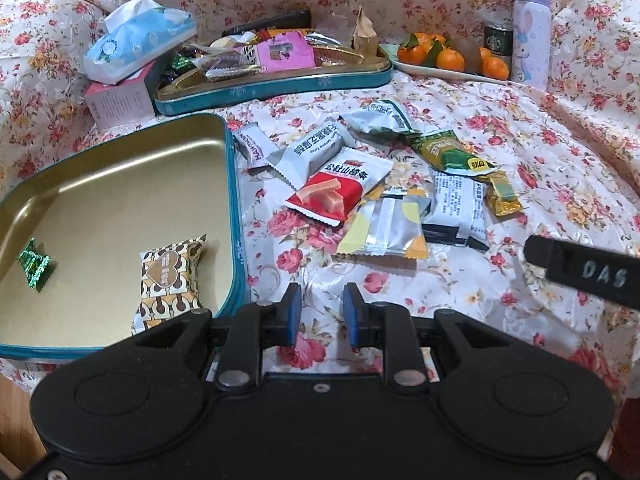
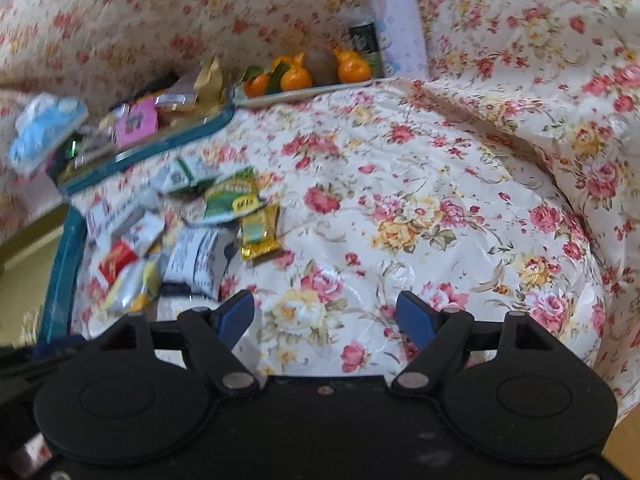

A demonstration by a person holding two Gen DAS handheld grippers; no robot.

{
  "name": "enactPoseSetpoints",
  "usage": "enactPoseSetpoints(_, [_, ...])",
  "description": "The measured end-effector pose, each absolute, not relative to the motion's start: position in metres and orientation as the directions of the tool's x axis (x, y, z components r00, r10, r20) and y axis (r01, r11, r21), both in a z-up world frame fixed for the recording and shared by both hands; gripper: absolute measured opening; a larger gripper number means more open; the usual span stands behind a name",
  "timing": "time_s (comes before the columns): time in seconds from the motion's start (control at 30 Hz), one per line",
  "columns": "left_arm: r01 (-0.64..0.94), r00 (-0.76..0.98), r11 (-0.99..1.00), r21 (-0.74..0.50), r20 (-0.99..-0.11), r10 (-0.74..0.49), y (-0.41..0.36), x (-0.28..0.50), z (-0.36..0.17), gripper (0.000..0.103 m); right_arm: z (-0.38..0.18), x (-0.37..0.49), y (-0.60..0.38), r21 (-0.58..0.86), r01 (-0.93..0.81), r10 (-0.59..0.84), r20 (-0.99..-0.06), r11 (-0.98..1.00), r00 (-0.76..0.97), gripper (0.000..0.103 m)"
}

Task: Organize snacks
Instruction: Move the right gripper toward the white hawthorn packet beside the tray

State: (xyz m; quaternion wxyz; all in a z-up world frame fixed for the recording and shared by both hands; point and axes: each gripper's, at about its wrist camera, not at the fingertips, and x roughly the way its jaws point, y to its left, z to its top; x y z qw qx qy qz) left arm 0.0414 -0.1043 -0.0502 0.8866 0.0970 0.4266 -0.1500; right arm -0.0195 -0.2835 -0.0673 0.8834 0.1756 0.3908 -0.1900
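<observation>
Left wrist view: left gripper (image 1: 322, 312) over the floral cloth (image 1: 500, 152), blue pads narrowly apart, pinching nothing. Snack packets (image 1: 360, 184) lie scattered just ahead of the fingertips. Teal tin (image 1: 236, 216) to their left holds a brown-patterned packet (image 1: 170, 276) and a green candy (image 1: 34, 264).

Right wrist view, blurred: right gripper (image 2: 326, 316) spread wide, empty, above bare cloth. The packets (image 2: 192, 236) lie ahead and to its left, beside the tin's teal wall (image 2: 60, 272). Oranges (image 2: 296, 76) far behind.
</observation>
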Motion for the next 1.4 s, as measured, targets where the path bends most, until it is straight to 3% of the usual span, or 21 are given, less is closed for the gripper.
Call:
enactPoseSetpoints(0.23, [0.368, 0.609, 0.926, 0.085, -0.774, -0.171, -0.11, 0.04, -0.053, 0.034, -0.066, -0.009, -0.289, 0.144, 0.438, -0.168, -0.784, 0.887, 0.597, 0.084])
enactPoseSetpoints(0.43, [0.366, 0.617, 0.927, 0.086, -0.767, -0.173, -0.11, 0.04, -0.054, 0.034, -0.046, 0.006, -0.289, 0.17, 0.41, -0.16, -0.738, 0.896, 0.656, 0.08])
enactPoseSetpoints(0.7, [0.336, 0.6, 0.942, 0.004, -0.772, -0.21, -0.101, 0.046, -0.055, 0.035, -0.007, 0.088, -0.269, 0.273, 0.131, 0.101, -0.695, 0.953, 0.712, 0.077])
enactPoseSetpoints(0.87, [0.309, 0.596, 0.951, -0.007, -0.778, -0.199, -0.103, 0.048, -0.054, 0.036, -0.006, 0.147, -0.23, 0.167, -0.008, 0.127, -0.717, 0.986, 0.686, 0.077])
enactPoseSetpoints(1.0, [0.289, 0.596, 0.957, -0.023, -0.778, -0.199, -0.101, 0.048, -0.054, 0.037, -0.015, 0.188, -0.212, 0.196, -0.071, 0.197, -0.754, 0.978, 0.627, 0.073])
enactPoseSetpoints(1.2, [0.28, 0.6, 0.959, -0.037, -0.773, -0.205, -0.098, 0.047, -0.054, 0.038, -0.033, 0.232, -0.204, 0.255, -0.057, 0.245, -0.805, 0.965, 0.541, 0.073])
enactPoseSetpoints(1.4, [0.268, 0.601, 0.961, -0.066, -0.769, -0.22, -0.094, 0.047, -0.054, 0.042, -0.05, 0.254, -0.193, 0.207, -0.05, 0.204, -0.848, 0.977, 0.488, 0.073])
